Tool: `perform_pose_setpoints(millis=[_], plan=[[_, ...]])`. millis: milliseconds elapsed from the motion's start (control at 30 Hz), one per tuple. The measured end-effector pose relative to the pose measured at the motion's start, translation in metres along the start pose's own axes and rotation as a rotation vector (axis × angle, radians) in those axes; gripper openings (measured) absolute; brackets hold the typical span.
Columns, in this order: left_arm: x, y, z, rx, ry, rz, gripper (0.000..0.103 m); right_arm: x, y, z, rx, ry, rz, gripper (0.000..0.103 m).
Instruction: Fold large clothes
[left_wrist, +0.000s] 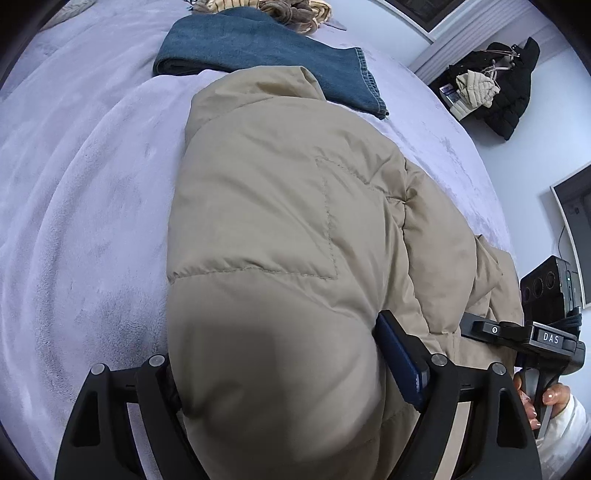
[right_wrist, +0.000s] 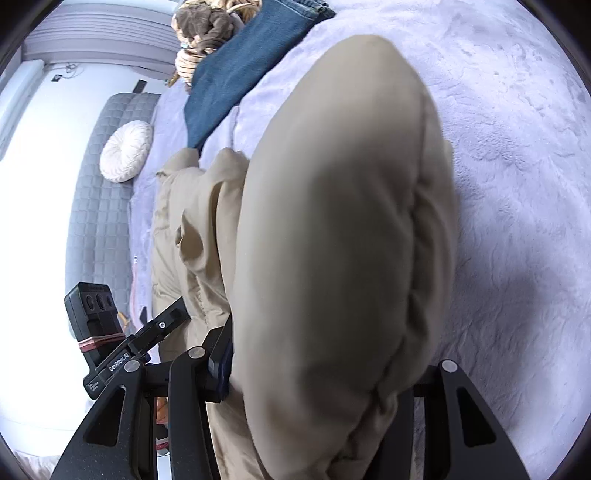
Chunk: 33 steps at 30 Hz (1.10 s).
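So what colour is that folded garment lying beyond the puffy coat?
Denim blue; the folded garment shows best in the left wrist view, beyond the beige puffy coat.

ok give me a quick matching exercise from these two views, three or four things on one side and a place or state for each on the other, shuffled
Things:
1. beige puffy quilted jacket
2. folded blue denim jeans
3. round white pleated cushion
4. black padded coat

Places or states:
A. hanging against the white wall
B. lying flat beyond the jacket's far end
C. on the grey quilted surface beside the lilac blanket
D. clamped in both the left gripper and the right gripper

Pairs: 1-D, 2-B, 3-C, 4-A
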<state>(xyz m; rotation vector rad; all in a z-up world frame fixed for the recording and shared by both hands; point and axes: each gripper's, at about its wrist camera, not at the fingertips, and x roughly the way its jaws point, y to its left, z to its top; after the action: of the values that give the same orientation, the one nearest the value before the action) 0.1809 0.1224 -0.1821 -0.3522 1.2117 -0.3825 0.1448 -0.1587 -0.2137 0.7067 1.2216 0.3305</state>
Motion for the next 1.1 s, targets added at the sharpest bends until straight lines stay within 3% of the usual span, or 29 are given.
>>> perform_pose_setpoints(millis=[100, 200, 467, 600, 667, 700, 733, 800, 867, 933, 1033, 1100], plan=[[0.007, -0.002, -0.005, 0.016, -0.003, 0.013, 0.087, 0.010, -0.007, 0.005, 0.034, 0.009, -0.043, 0.064], [0.007, -0.004, -0.009, 0.025, -0.002, 0.018, 0.089, 0.026, 0.009, 0.006, 0.045, 0.002, -0.097, 0.067], [-0.009, -0.012, 0.003, 0.005, 0.019, 0.055, 0.089, -0.065, 0.028, 0.004, 0.024, -0.101, -0.268, 0.068], [-0.041, -0.011, 0.021, 0.010, -0.101, 0.060, 0.089, -0.101, 0.049, -0.001, -0.003, -0.237, -0.392, 0.068], [-0.045, -0.010, 0.033, 0.048, -0.158, 0.105, 0.089, -0.107, 0.063, 0.003, -0.038, -0.297, -0.376, 0.068], [-0.043, -0.009, 0.039, 0.062, -0.167, 0.131, 0.089, -0.106, 0.075, 0.006, -0.062, -0.309, -0.353, 0.065], [-0.038, -0.007, 0.045, 0.066, -0.167, 0.139, 0.089, -0.102, 0.088, 0.008, -0.102, -0.313, -0.317, 0.048], [-0.025, -0.008, 0.052, 0.066, -0.156, 0.138, 0.089, -0.100, 0.104, 0.008, -0.166, -0.292, -0.280, 0.032], [-0.008, -0.017, 0.054, 0.084, -0.134, 0.145, 0.089, -0.074, 0.120, 0.017, -0.224, -0.262, -0.268, 0.027], [0.002, -0.031, 0.048, 0.129, -0.139, 0.187, 0.090, -0.053, 0.124, 0.022, -0.262, -0.241, -0.332, 0.023], [0.013, -0.049, 0.043, 0.173, -0.143, 0.226, 0.090, -0.024, 0.097, 0.034, -0.211, -0.200, -0.454, 0.018], [0.018, -0.053, 0.043, 0.174, -0.137, 0.214, 0.093, -0.021, 0.067, 0.032, -0.150, -0.191, -0.470, 0.011]])
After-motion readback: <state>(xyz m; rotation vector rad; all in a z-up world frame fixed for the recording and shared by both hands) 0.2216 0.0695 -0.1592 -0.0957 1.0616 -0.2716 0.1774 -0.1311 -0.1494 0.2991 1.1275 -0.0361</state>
